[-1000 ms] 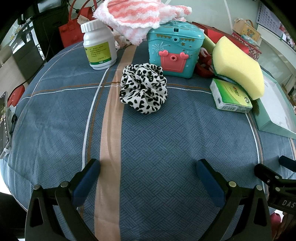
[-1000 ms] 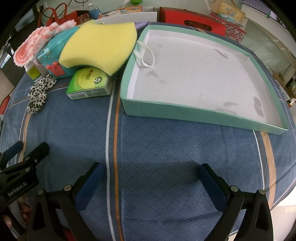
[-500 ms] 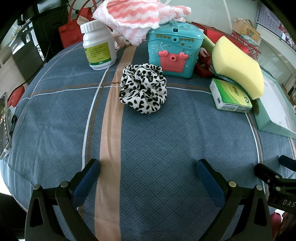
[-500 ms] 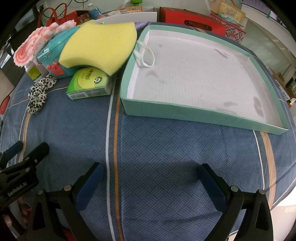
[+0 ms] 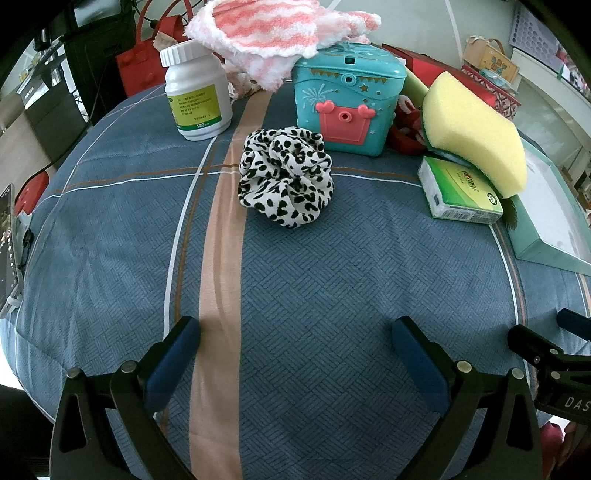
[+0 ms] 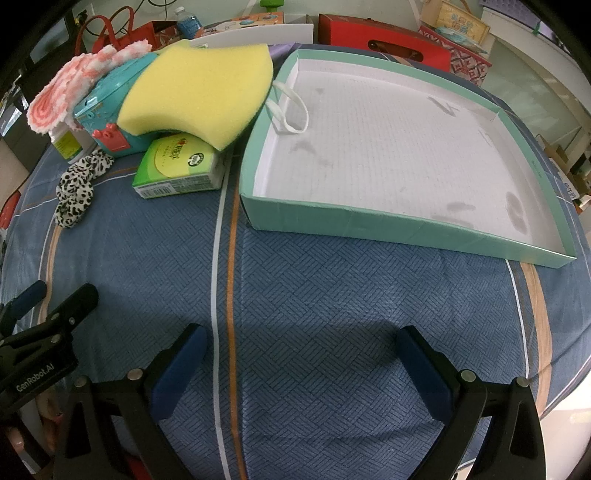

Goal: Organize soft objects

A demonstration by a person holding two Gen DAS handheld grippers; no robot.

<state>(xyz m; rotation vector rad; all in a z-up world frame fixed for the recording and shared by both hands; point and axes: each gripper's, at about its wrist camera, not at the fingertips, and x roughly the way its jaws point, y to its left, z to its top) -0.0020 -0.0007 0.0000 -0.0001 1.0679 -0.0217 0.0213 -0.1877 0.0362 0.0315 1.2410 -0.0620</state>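
Note:
A black-and-white leopard-print scrunchie (image 5: 286, 175) lies on the blue cloth, well ahead of my left gripper (image 5: 295, 330), which is open and empty. A yellow sponge (image 5: 476, 133) leans on a green packet (image 5: 460, 192). A pink-and-white fluffy cloth (image 5: 273, 33) drapes over a teal toy box (image 5: 347, 96). In the right wrist view the shallow teal tray (image 6: 369, 218) is empty apart from a white loop handle; the sponge (image 6: 195, 92) and the scrunchie (image 6: 79, 184) sit to its left. My right gripper (image 6: 303, 338) hovers open in front of the tray.
A white pill bottle (image 5: 195, 92) stands left of the toy box. Red bags and boxes (image 6: 384, 40) crowd the far table edge. A phone (image 5: 7, 251) sits at the far left. The round table's edge curves close on both sides.

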